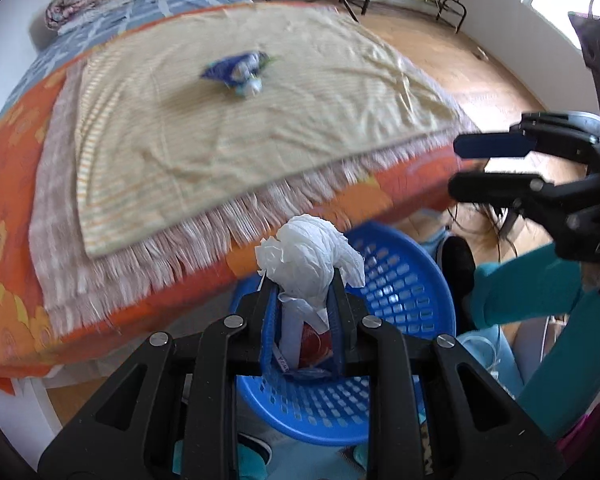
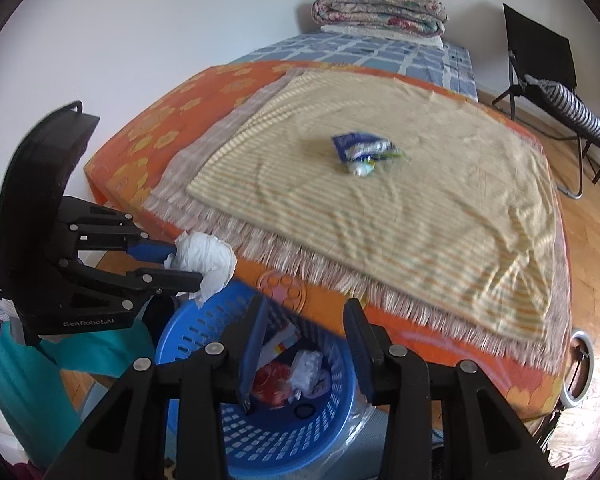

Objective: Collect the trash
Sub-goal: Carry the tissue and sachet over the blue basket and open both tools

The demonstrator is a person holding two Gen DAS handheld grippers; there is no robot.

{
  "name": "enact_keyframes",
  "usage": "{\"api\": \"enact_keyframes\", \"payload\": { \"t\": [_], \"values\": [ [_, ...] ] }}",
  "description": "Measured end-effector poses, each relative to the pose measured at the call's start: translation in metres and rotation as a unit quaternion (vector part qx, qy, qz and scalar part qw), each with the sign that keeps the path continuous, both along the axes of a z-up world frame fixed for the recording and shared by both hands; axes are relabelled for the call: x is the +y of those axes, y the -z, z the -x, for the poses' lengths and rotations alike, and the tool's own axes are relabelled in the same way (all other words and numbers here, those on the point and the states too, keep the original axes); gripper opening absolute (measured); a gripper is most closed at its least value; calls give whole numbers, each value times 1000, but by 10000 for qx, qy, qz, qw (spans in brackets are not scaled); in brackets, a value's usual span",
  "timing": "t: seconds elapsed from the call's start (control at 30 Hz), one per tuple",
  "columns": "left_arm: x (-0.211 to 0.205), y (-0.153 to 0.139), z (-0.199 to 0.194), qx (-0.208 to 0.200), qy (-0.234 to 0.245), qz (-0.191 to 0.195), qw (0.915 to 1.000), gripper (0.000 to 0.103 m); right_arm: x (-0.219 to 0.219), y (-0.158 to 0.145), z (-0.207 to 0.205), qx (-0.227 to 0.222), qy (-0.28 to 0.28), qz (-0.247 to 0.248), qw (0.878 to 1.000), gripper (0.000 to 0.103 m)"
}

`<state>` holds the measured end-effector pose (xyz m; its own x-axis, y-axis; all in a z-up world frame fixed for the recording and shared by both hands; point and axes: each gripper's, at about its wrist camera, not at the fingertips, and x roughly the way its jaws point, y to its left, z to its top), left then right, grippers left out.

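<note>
My left gripper (image 1: 302,280) is shut on a crumpled white tissue (image 1: 310,258) and holds it above the blue plastic basket (image 1: 416,280); it also shows in the right wrist view (image 2: 186,266) with the tissue (image 2: 208,260). My right gripper (image 2: 306,312) is open and empty over the basket (image 2: 204,332), which holds red and white wrappers (image 2: 296,374). It shows at the right of the left wrist view (image 1: 458,166). A blue and white crumpled wrapper (image 1: 238,70) lies on the yellow blanket (image 1: 260,120), and also shows in the right wrist view (image 2: 362,152).
The bed has an orange flowered cover (image 2: 204,96) with a fringed edge (image 2: 380,296). A folded quilt (image 2: 380,10) lies at its far end. A black folding chair (image 2: 540,64) stands on the wooden floor at right. A white ring (image 2: 578,372) sits by the bed's corner.
</note>
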<state>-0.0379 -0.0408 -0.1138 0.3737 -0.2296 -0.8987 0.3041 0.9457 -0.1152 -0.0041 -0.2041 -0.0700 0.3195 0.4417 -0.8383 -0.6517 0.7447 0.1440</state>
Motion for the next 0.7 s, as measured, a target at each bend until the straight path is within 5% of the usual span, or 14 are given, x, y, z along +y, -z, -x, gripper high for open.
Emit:
{"api": "enact_keyframes", "payload": {
  "t": [0.5,0.7],
  "values": [
    [-18,40,23,531,254,-155,9981,25,-3,30,23,288,-45,178,9994,41],
    [-24,45,26,552,335,-217,9977,46,-5,33,24,294,-12,202,9994,41]
  ]
}}
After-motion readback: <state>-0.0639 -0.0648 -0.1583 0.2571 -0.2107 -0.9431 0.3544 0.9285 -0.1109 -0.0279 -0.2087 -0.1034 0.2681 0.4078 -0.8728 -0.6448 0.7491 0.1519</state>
